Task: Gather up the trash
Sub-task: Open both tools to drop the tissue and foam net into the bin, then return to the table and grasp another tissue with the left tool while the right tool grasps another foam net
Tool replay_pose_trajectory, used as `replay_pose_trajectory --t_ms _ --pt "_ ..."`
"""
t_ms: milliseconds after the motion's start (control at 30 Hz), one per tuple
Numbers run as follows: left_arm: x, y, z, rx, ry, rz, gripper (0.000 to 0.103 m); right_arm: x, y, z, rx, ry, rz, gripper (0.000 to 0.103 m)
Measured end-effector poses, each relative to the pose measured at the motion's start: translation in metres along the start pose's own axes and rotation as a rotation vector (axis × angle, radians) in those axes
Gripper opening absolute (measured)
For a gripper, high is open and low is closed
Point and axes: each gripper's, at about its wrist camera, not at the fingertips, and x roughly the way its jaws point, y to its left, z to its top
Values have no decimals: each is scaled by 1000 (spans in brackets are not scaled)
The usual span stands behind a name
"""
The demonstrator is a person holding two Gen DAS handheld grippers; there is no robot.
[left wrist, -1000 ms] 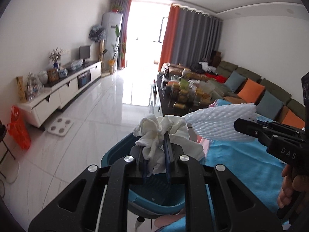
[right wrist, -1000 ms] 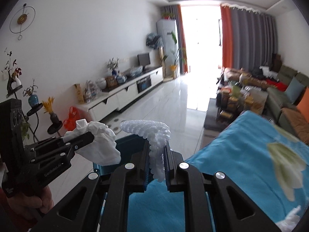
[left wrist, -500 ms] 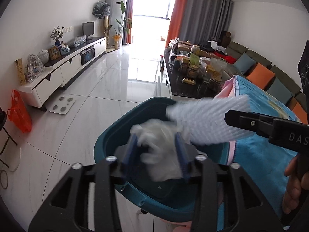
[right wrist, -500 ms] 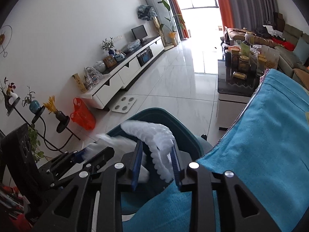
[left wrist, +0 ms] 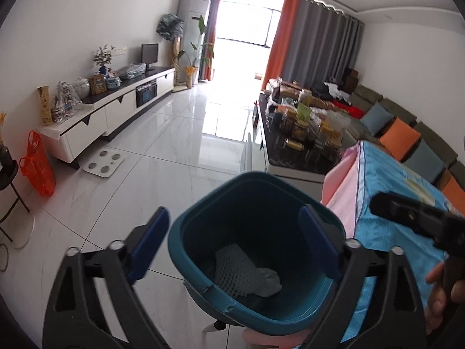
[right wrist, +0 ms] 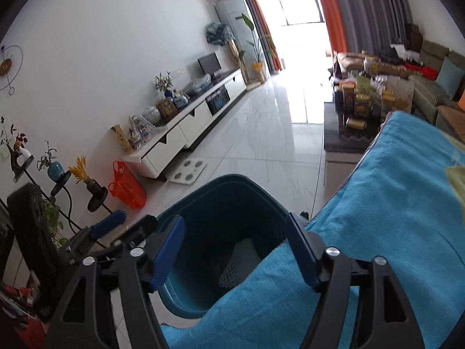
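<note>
A teal bin (left wrist: pixel 203 215) stands on the floor beside the blue-covered table (left wrist: pixel 392 192). At its bottom lie a white foam net (left wrist: pixel 232 270) and a crumpled tissue (left wrist: pixel 268 280). My left gripper (left wrist: pixel 234 242) hovers over the bin, its jaws opening wide with nothing between them. My right gripper (right wrist: pixel 235 250) hangs over the bin (right wrist: pixel 221 197) and the table edge (right wrist: pixel 377 203), jaws opening and empty; below it the foam net (right wrist: pixel 239 263) shows. The right gripper also juts in from the right of the left wrist view as a black body (left wrist: pixel 415 221).
A white TV cabinet (left wrist: pixel 116 110) lines the left wall, with an orange bag (left wrist: pixel 37 165) and a scale (left wrist: pixel 103 164) on the tiled floor. A dark coffee table (left wrist: pixel 296 142) full of jars and a sofa (left wrist: pixel 407 133) stand behind the bin. A plant stand (right wrist: pixel 58 186) is at left.
Both grippers opened and dropped lower over the bin. The tissue left the left gripper and the foam net left the right one; both now lie in the bin.
</note>
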Motion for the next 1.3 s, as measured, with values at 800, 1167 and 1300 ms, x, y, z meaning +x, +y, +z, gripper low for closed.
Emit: replay_pose_trajectory --t_ms 800,1167,1300 --pt "-107 -142 3 200 -229 -234 97 -193 -21 -75 -176 -418 -319 95" --pt "-146 -221 -28 318 -220 -459 97 -254 -42 -122 -104 -513 -505 96" --pt "-157 -243 -43 360 -210 -540 97 -267 -53 -138 -59 -519 -583 96"
